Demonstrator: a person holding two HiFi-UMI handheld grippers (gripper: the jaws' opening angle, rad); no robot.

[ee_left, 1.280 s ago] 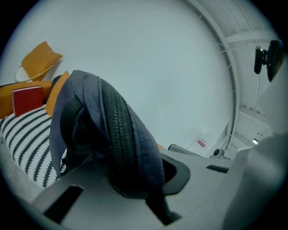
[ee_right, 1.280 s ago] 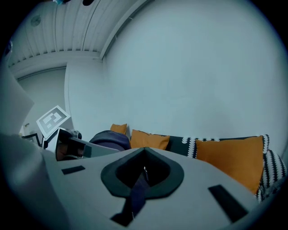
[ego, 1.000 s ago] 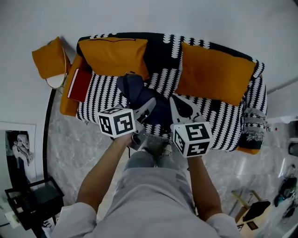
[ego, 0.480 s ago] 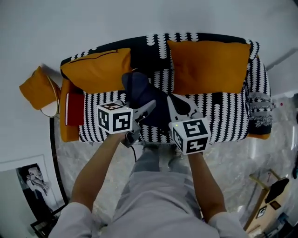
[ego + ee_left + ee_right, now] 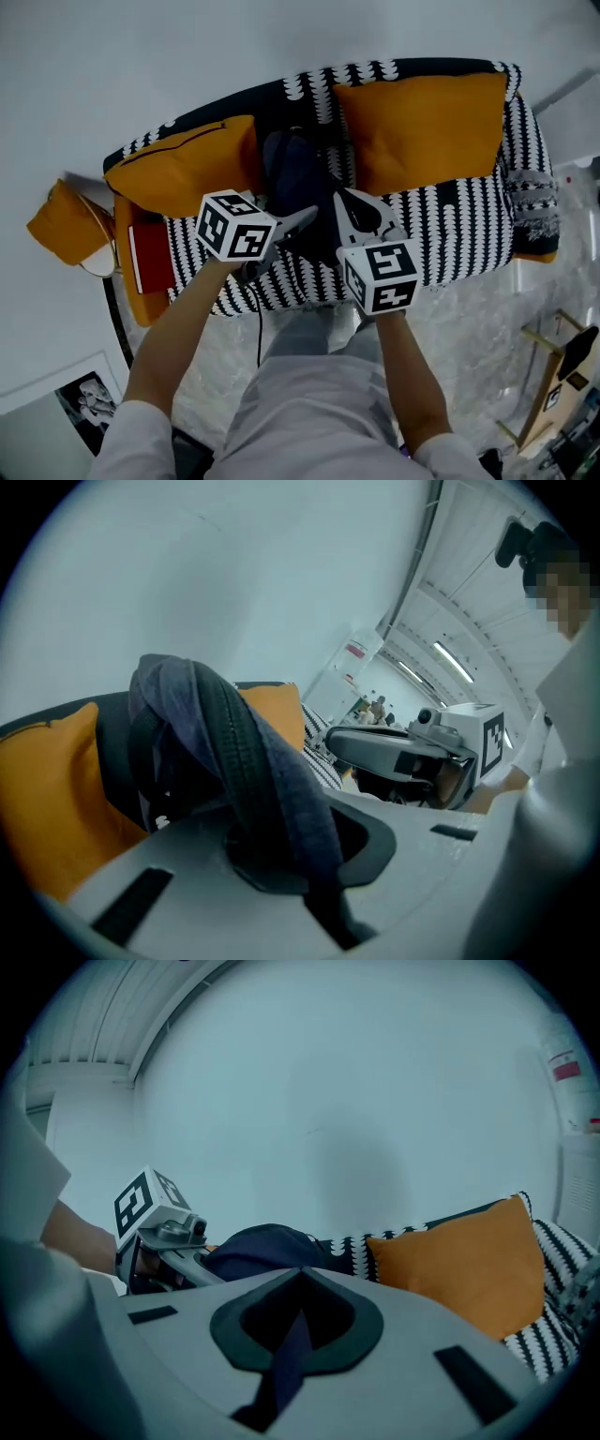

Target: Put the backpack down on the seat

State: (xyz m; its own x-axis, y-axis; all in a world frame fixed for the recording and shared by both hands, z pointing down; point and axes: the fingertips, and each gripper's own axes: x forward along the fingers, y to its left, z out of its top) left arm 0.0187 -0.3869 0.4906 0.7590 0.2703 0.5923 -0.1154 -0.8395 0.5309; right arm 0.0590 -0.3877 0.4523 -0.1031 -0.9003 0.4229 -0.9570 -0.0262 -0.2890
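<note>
Two orange cushions lean on the back of the black-and-white sofa (image 5: 469, 225) in the head view. The left cushion (image 5: 187, 164) and the right cushion (image 5: 422, 127) have the dark blue backpack (image 5: 295, 183) between them, over the seat. No view shows whether its base rests on the seat. Only the head view takes in the flat red item (image 5: 150, 258) at the sofa's left end and the person's bare forearms reaching in.

The grips themselves show only in the gripper views. The left gripper (image 5: 291, 846) has its jaws pressed together on a thick fold of the backpack's cloth, and a black zip runs down that fold into the bite. Its camera also catches the other gripper's marker cube off to the right. The right gripper (image 5: 298, 1302) is likewise clamped — a narrow navy strap runs out from between its closed jaws.

The backpack looks slumped and soft, its top bunched where the left jaws pinch it.
</note>
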